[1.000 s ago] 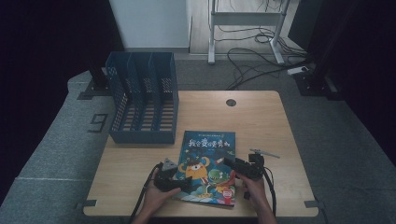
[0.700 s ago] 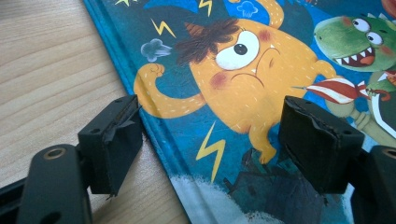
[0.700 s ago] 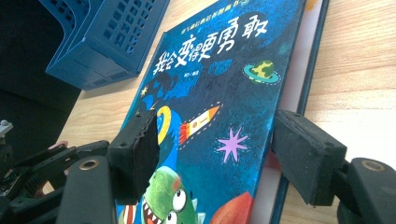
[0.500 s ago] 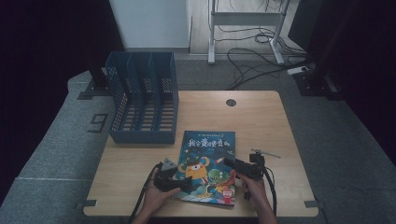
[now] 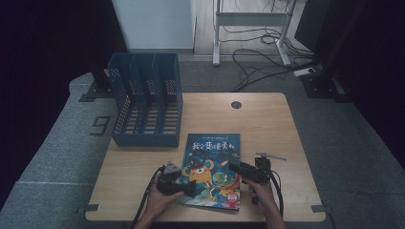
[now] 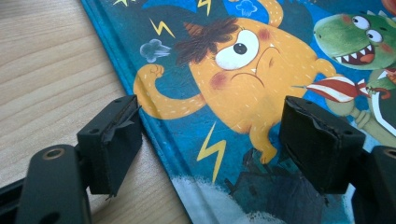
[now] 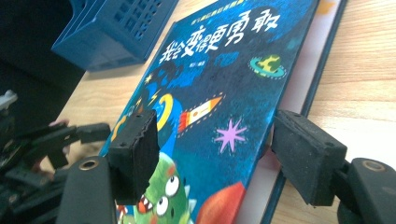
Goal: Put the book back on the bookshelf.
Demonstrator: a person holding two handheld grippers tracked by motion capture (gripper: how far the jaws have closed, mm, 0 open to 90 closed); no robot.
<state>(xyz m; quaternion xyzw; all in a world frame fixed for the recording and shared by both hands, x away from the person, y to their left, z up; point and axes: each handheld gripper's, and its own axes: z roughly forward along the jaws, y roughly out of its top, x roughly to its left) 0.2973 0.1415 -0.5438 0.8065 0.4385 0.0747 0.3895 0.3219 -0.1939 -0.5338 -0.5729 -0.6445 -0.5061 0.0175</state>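
From above, a children's picture book (image 5: 211,168) lies flat on the wooden table (image 5: 267,124), near its front edge, with a blue file rack (image 5: 145,101) behind it to the left. The left gripper (image 5: 187,187) sits at the book's left edge, the right gripper (image 5: 235,168) at its right

Left gripper view: jaws spread wide, straddling the book's spine edge (image 6: 154,135)

Right gripper view: jaws parted, the front cover (image 7: 219,102) lifted between them, pages showing beneath
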